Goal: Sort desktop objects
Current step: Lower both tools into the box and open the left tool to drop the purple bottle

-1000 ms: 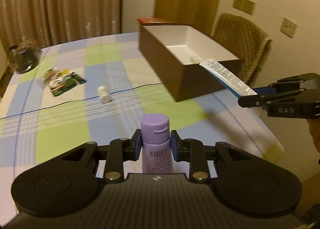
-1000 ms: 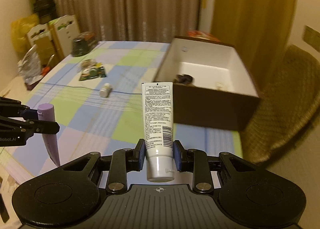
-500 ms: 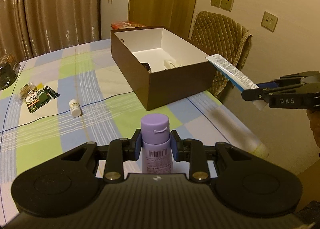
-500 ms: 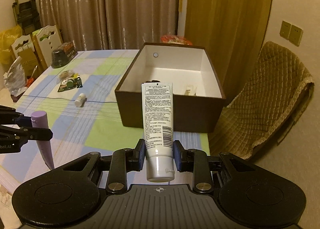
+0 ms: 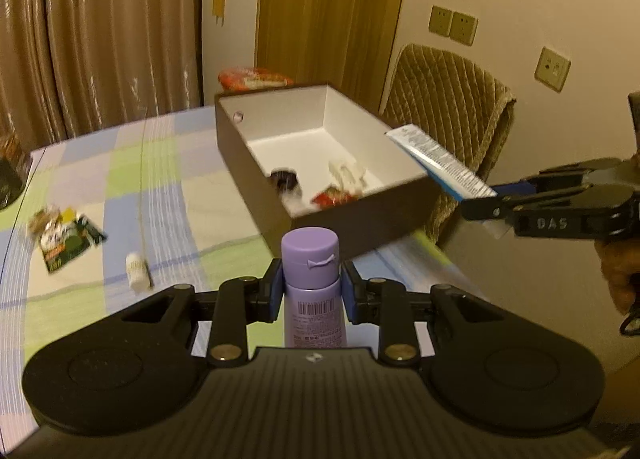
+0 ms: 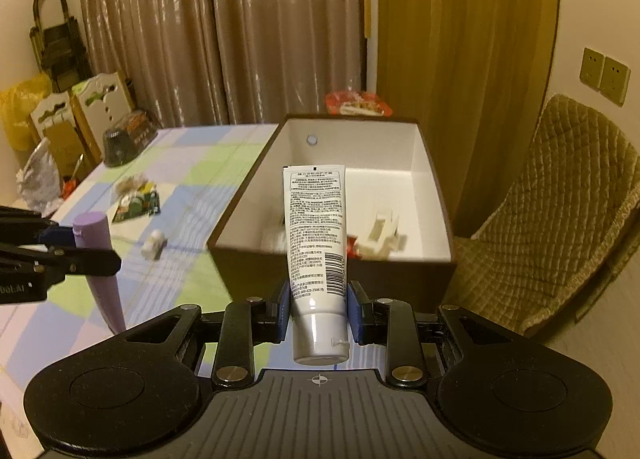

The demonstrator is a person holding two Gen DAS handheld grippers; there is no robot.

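- Left wrist view: left gripper (image 5: pixel 309 291) clamped on a purple tube (image 5: pixel 310 281), cap end forward, blue pads pressed to both its sides, held above the near part of the checked tablecloth (image 5: pixel 160 163).
- Ahead, an open brown box (image 5: pixel 352 219) with white inside, a few small items on its floor, blurred.
- On the right, right gripper (image 5: pixel 486 199) gripping a white tube (image 5: pixel 438 159), flat end slanting up over the box's near right corner.
- On the cloth to the left: a small white bottle (image 5: pixel 138 273) lying on its side, a green packet (image 5: pixel 66 245) further left, well apart from the box.
- Right wrist view: right gripper (image 6: pixel 318 309) closed on the white tube (image 6: pixel 316 235), cap toward the camera, printed body reaching over the box (image 6: pixel 248 195).
- At left, left gripper (image 6: pixel 94 255) holding the purple tube (image 6: pixel 102 271), cap up, tail hanging down over the cloth (image 6: pixel 192 179).
- White bottle (image 6: pixel 154 245) and packet (image 6: pixel 136 203) between that tube and the box.
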